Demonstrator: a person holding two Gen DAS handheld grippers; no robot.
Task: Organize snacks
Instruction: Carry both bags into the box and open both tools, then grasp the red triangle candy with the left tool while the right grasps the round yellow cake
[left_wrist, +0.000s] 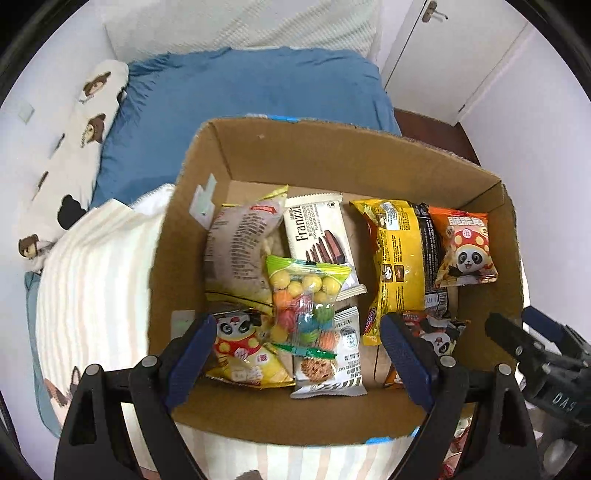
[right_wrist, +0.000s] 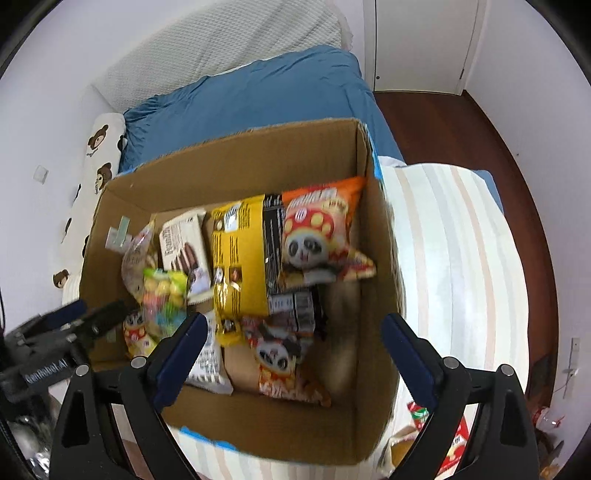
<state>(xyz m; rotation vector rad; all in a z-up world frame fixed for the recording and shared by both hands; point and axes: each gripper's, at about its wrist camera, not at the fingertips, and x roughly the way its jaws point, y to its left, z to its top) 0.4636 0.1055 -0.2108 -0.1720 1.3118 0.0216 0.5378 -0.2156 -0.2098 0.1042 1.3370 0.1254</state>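
Two hand-held tools hover over an open cardboard box (left_wrist: 332, 155) of snacks resting on a bed with a striped blanket (left_wrist: 92, 280) and a blue quilt (left_wrist: 240, 88). The left tool (left_wrist: 299, 354) stands wide and empty above a clear bag of coloured candy balls (left_wrist: 306, 299); the right tool (right_wrist: 295, 354) is likewise wide, gripping nothing, above a panda-print packet (right_wrist: 280, 362). Inside the corrugated box lie crinkly foil and plastic wrappers: a glossy yellow packet (left_wrist: 399, 258), a white wafer-biscuit packet (left_wrist: 317, 236), a puffy orange panda bag (left_wrist: 465, 251) and a flat white cookie packet (left_wrist: 332, 362). The step in hand appears to be dropping snacks into the box; more red packets (right_wrist: 458, 439) lie beside it on the right, so the next move likely calls for swinging out and pinching one by its soft, slippery edge.
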